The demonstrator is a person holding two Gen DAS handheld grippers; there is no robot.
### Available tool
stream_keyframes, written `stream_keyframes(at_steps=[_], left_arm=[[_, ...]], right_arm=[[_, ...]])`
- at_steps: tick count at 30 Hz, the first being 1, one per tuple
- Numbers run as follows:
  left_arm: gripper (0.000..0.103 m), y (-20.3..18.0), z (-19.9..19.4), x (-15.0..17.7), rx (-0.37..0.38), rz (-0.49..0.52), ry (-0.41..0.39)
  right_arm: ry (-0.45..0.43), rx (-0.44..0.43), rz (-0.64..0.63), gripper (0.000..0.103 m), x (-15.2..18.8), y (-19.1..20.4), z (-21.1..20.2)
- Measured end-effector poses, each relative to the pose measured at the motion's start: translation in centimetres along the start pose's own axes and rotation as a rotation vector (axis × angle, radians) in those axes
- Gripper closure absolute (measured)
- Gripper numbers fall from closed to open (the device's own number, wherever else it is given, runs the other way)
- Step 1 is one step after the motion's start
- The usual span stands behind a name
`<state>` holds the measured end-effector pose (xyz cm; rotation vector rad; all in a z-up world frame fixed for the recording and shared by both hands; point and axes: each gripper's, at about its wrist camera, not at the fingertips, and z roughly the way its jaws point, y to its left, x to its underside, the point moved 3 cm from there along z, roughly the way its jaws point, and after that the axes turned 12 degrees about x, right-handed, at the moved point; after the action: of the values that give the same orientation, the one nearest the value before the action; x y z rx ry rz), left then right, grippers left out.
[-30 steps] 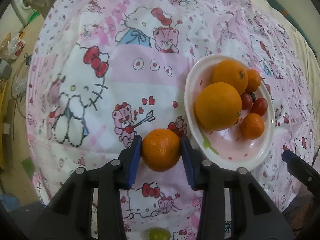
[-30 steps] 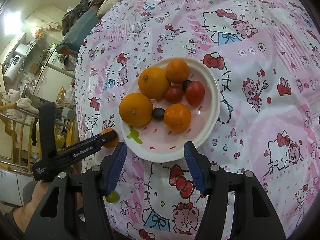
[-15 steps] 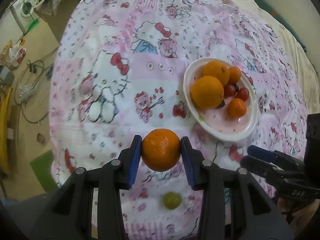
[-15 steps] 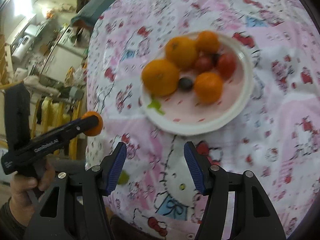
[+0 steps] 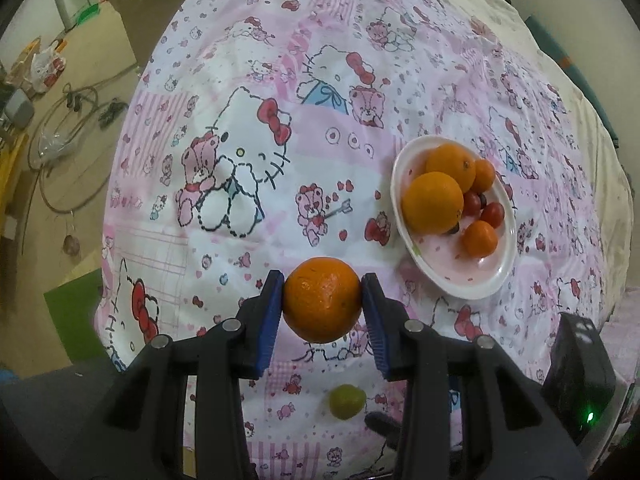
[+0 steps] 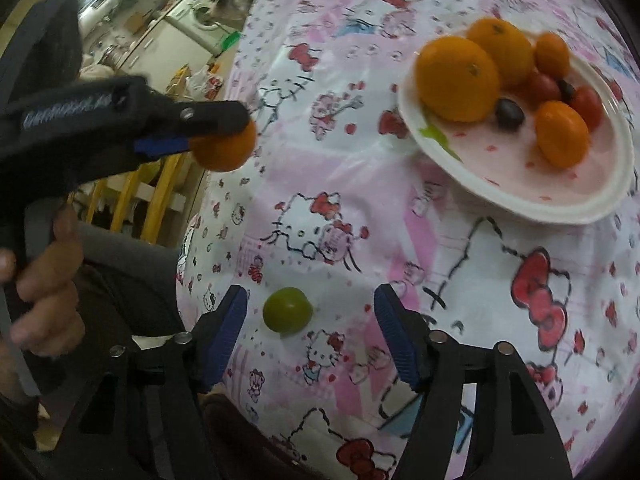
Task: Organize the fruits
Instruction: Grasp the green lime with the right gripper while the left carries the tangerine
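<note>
Left gripper (image 5: pixel 322 306): squeezed on an orange (image 5: pixel 322 305), up off the cloth.
Right gripper (image 6: pixel 310 330): jaws have just been opening, wide apart, holding nothing.
Green fruit (image 6: pixel 287 315): on the cloth, between the right jaws, nearer the left one.
Plate (image 6: pixel 560 204): farther ahead, to the right.

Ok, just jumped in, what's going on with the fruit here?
The left gripper is shut on a small orange, held above the patterned cloth. The right gripper is open, its jaws having just widened, with a green fruit lying on the cloth between them, not gripped. The white plate already holds oranges and small red fruits.
</note>
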<state>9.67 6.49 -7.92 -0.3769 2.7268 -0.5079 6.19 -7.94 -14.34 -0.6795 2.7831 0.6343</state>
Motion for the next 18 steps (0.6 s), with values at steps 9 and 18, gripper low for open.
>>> stream_keyframes(at_steps=[9,18], left_arm=[[0.068,0.3,-0.1,-0.4,0.005,-0.017,-0.016],[0.068,0.0,-0.1,-0.5,0.021,-0.018,-0.016]], right_arm=[[0.025,0.056,-0.109,0.034,1.2,1.2,1.4],[-0.024,0.108,-0.286,0.048,1.9,4.6,3.0]])
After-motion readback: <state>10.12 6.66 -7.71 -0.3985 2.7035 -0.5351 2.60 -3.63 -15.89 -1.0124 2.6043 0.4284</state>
